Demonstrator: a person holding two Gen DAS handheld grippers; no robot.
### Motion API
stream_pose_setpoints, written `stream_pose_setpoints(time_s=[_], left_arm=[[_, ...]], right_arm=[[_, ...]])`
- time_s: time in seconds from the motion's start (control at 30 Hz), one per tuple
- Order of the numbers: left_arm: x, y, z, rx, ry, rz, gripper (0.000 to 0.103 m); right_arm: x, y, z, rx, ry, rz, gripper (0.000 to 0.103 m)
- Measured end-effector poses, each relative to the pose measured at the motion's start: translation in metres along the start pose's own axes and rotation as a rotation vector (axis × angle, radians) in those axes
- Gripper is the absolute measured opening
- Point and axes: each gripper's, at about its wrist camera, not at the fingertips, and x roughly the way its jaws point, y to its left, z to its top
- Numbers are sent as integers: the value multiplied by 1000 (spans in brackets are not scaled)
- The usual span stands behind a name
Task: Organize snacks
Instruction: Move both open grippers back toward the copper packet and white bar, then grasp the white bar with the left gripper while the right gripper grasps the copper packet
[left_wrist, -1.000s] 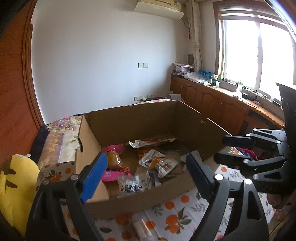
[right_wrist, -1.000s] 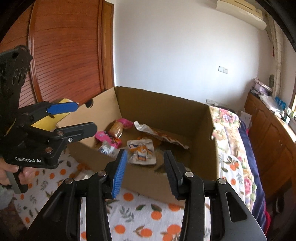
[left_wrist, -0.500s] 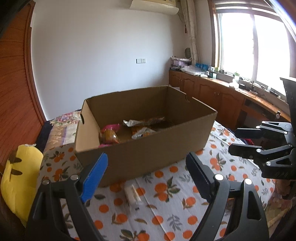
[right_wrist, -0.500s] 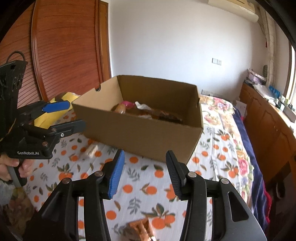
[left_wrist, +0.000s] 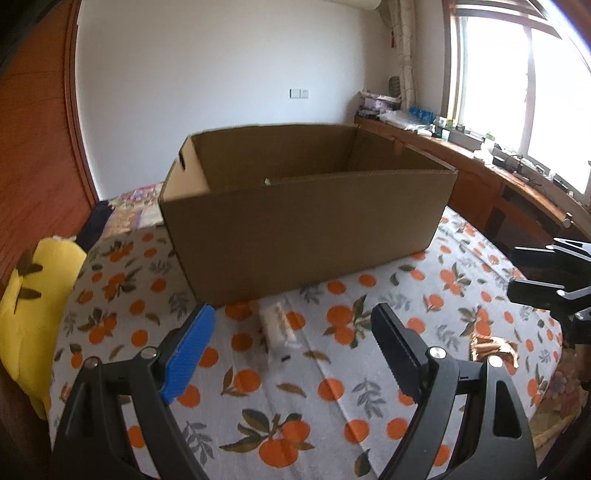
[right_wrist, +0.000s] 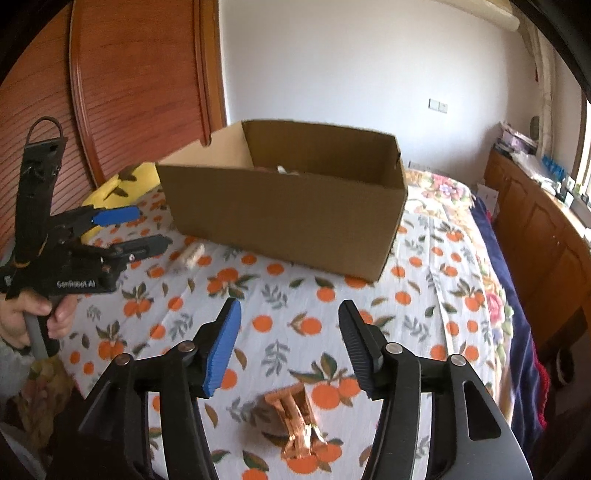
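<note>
Cardboard forms the one container, an open brown box standing on the orange-print bedspread toward the far end of the bed. From these low angles its inside is almost hidden; only a pale scrap of something shows above the near wall in both views, too little to name.

Two snacks lie outside it on the bedspread. A small white packet rests just in front of the box's near wall, ahead of the left tongs, whose jaws stand wide apart with nothing between them. A crinkled copper-coloured wrapper lies nearer the foot edge, below the right tongs; their jaws are opening and hold nothing.

The right wrist view alone shows a hand gripping the left tool's handle, and the whole copper wrapper. The left wrist view alone shows the window, and catches that wrapper only partly at its right side. A yellow cushion sits at the bed's left edge.
</note>
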Motion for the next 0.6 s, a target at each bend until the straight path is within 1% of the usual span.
stream_pose_setpoints(time_s=[0.1, 0.33, 0.5, 0.6], left_arm=[[9, 2, -9, -6, 27, 6, 87], [26, 6, -22, -19, 83, 5, 87], [32, 7, -25, -24, 108, 6, 87], [39, 9, -28, -20, 137, 9, 87]], right_arm=[[6, -4, -13, 2, 32, -9, 57], [23, -11, -46, 14, 122, 2, 56], [29, -13, -59, 27, 161, 11, 54], [32, -13, -65, 25, 187, 12, 53]])
